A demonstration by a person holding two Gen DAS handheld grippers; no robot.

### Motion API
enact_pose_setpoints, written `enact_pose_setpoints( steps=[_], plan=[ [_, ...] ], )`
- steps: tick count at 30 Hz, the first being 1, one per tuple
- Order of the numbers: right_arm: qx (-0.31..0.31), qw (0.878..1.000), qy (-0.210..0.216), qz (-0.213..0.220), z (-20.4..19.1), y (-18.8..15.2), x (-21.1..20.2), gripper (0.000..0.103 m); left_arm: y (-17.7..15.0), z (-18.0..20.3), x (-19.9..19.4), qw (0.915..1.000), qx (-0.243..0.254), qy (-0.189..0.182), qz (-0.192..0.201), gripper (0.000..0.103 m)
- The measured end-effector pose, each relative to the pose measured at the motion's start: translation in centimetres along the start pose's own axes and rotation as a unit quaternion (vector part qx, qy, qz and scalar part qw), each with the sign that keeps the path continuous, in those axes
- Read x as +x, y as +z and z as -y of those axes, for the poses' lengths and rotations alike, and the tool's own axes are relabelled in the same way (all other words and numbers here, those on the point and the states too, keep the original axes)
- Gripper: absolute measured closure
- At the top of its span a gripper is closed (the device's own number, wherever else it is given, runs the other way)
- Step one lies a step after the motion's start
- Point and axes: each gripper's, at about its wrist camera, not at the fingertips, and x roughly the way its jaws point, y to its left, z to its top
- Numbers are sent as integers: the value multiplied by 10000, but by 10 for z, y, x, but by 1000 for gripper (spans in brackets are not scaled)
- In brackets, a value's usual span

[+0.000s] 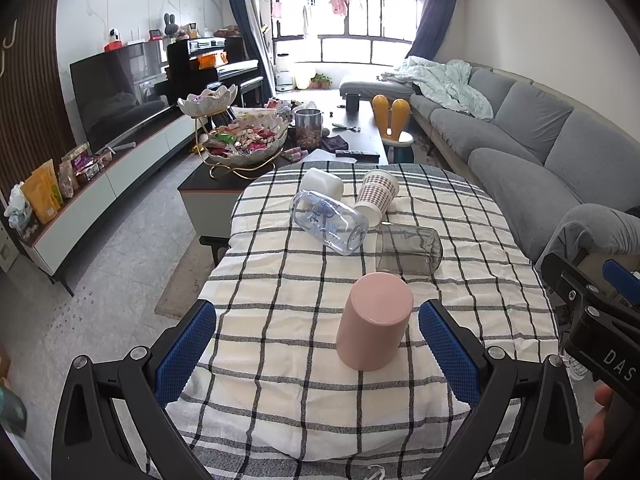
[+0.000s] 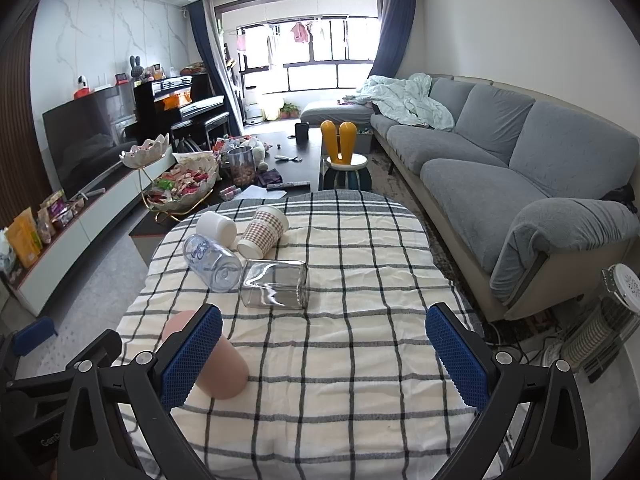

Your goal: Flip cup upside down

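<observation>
Your left tool (image 1: 316,344) has its jaws spread wide and holds nothing; the pink cup (image 1: 374,322) stands between them, nearer the right finger, mouth down on the checked cloth (image 1: 280,280) covering the desk, flat base up. It looks like stiff, light plastic with smooth, slightly tapered walls, so it should slip if you pinch too gently and tip if you nudge it. Take it across the middle of the wall, pads flat on opposite sides, not at the rim. Ahead of the tool lie a clear bottle (image 1: 330,222), a checked paper cup (image 1: 376,196), a white cup (image 1: 322,186) and a grey glass cup (image 1: 408,250), all on their sides and well apart from the pink one. Your right tool (image 2: 324,356) is also spread apart and empty; the pink cup sits just outside its left finger, partly hidden behind the pad
</observation>
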Motion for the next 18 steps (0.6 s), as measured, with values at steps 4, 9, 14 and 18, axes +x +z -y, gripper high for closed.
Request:
enact_pose_setpoints(
  steps=[4,9,14,18],
  plan=[
    [-6,10000,-15,51,-1,2,-2,1,0,1,-1,10000,18,7,5,0],
    [-4,10000,-17,56,-2,2,-3,1,-1,1,0,10000,14,13,23,0],
    [-4,10000,-9,55,-2,2,-3,1,-1,0,-1,10000,-10,0,6,0],
    [-1,10000,-13,60,-2,1,-3,1,-2,0,-1,10000,23,-36,-11,0]
  ],
)
